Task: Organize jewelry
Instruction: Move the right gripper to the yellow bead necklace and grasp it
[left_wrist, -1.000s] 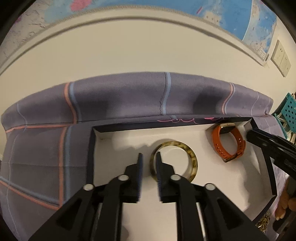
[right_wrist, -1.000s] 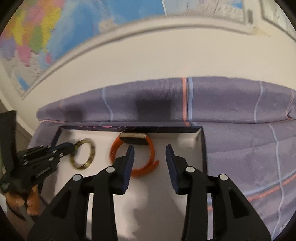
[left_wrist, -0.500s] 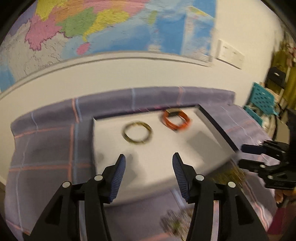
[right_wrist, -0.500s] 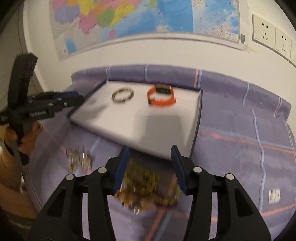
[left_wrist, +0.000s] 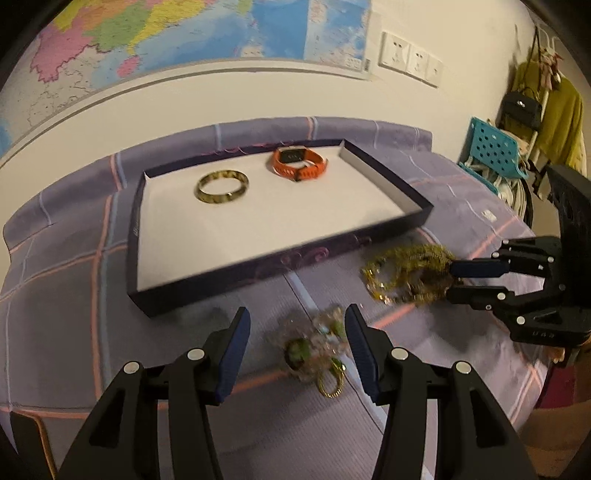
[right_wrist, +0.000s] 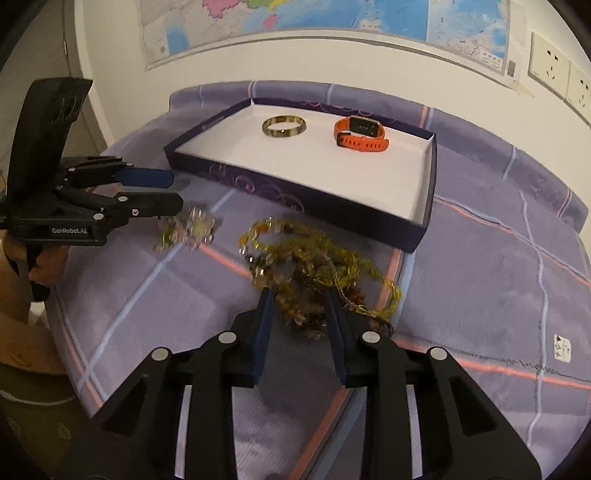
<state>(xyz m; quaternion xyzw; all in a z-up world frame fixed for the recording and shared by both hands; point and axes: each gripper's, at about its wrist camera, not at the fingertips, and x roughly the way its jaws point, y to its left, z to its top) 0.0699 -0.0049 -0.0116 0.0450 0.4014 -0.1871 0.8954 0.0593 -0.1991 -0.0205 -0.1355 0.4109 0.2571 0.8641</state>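
Right gripper (right_wrist: 299, 312) is closing around the tangled yellow necklace (right_wrist: 317, 262), which lies on the purple cloth (right_wrist: 498, 266) just in front of the box (right_wrist: 421, 225); its pads look not yet pressed. Left gripper (left_wrist: 295, 341) stands half wide over the green beaded piece (left_wrist: 316, 347), also before the box, holding nothing. Best to bite the thick knot, then lift slowly so no loop trails. Bangle (right_wrist: 283, 126) and orange watch (right_wrist: 360, 133) lie inside the box. "GenRobot.AI" marks the left gripper.

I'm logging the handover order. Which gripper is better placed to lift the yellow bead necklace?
Right. The right gripper already straddles the yellow bead necklace, its jaws closing around it. The left gripper stands open over the green bead cluster instead.
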